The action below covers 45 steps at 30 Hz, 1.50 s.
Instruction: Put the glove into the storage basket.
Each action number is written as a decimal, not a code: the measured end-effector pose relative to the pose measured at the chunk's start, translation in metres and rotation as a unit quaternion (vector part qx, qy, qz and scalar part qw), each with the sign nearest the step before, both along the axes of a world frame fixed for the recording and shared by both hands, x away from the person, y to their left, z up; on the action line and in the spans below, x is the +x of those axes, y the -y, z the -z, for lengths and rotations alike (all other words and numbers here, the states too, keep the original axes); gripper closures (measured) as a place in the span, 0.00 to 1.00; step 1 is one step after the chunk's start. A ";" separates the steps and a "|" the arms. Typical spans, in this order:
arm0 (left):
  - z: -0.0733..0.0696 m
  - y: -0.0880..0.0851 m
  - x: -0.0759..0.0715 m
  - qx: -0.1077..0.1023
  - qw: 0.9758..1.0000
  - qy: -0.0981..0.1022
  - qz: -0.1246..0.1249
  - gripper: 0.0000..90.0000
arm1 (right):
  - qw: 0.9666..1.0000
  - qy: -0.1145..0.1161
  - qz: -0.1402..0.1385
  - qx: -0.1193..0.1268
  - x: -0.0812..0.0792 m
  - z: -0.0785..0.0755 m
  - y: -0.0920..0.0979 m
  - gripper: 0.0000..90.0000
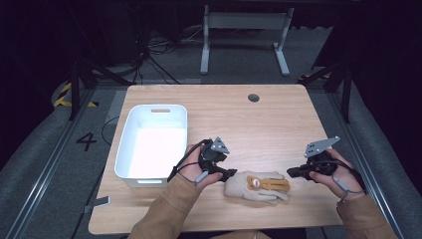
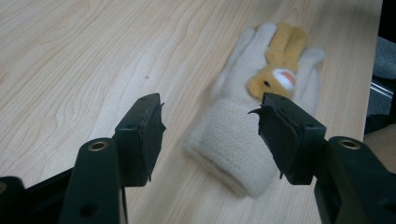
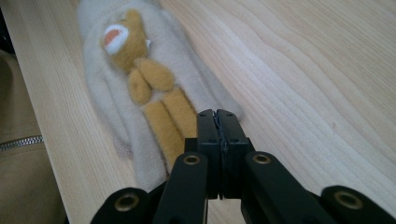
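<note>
white bin [image 1: 152, 144], wooden table [image 1: 259, 124]

both forearms came in from the near edge. the left gripper [image 1: 230, 174] pointed right, its jaws standing apart with nothing pressed between them. the right gripper [image 1: 290, 173] pointed left, its jaws shut tight together, pads meeting.

My left gripper [image 1: 230, 174] is black, with a grey three-cornered plate on top and a dark cable looping off it. My right gripper [image 1: 292, 173] matches it, black under its own grey plate dotted with small holes. Up close, each black jaw carries a brass-ringed hole and a ragged-edged pad [image 2: 149, 126]. I wear tan sleeves [image 1: 171, 206]; a zip runs down the tan jacket [image 3: 21, 142].
</note>
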<state>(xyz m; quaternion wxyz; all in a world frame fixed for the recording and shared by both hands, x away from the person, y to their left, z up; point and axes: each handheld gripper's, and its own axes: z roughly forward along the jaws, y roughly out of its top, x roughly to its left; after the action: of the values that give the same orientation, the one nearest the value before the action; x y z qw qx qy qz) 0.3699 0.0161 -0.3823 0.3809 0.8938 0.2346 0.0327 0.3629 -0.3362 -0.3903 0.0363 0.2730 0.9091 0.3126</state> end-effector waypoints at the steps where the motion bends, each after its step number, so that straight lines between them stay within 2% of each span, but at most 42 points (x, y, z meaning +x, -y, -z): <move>1: 0.000 0.000 0.000 0.000 1.000 0.000 0.000 0.45 | 1.000 0.000 0.000 0.000 0.000 0.000 0.000 1.00; 4: 0.001 0.005 -0.003 0.000 1.000 -0.001 0.016 0.44 | 1.000 -0.007 -0.003 -0.005 0.000 0.004 -0.002 1.00; 11: 0.003 0.014 -0.006 0.004 0.999 -0.005 0.037 0.38 | 1.000 -0.014 -0.003 -0.011 0.003 0.010 -0.003 1.00; 18: 0.007 0.024 -0.008 0.011 0.998 -0.004 0.061 0.31 | 1.000 -0.018 0.000 -0.006 0.004 0.012 0.001 1.00; 19: 0.009 0.026 -0.009 0.013 0.998 -0.004 0.068 0.31 | 1.000 -0.018 0.000 -0.006 0.004 0.012 0.001 1.00; 21: 0.013 0.032 -0.010 0.011 0.996 -0.001 0.088 0.25 | 1.000 -0.019 -0.002 -0.003 0.004 0.012 0.001 1.00; 26: 0.019 0.038 -0.011 0.021 0.995 -0.002 0.100 0.23 | 1.000 -0.020 -0.004 -0.001 0.004 0.012 0.001 1.00; 30: 0.022 0.041 -0.010 0.026 0.995 -0.005 0.100 0.21 | 1.000 -0.020 -0.005 0.001 0.004 0.012 0.001 1.00; 35: 0.030 0.045 -0.007 0.031 0.996 -0.006 0.085 0.22 | 1.000 -0.022 -0.008 0.004 0.005 0.013 0.002 1.00; 36: 0.035 0.045 -0.007 0.030 0.997 -0.004 0.075 0.23 | 1.000 -0.022 -0.007 0.004 0.005 0.013 0.002 1.00; 42: 0.047 0.039 -0.011 0.014 0.997 0.009 0.082 0.21 | 1.000 -0.022 -0.007 0.011 0.005 0.012 0.004 1.00; 43: 0.049 0.036 -0.013 -0.009 0.996 0.015 0.089 0.20 | 1.000 -0.022 -0.008 0.012 0.005 0.012 0.004 0.99; 45: 0.052 0.036 -0.014 -0.023 0.995 0.018 0.093 0.22 | 1.000 -0.023 -0.008 0.014 0.005 0.012 0.004 0.99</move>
<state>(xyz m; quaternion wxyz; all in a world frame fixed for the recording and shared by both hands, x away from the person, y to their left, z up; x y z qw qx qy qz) 0.3564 -0.0197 -0.4342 0.4067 0.9021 0.1443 0.0079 0.3675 -0.3405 -0.4027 0.0094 0.2731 0.9075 0.3189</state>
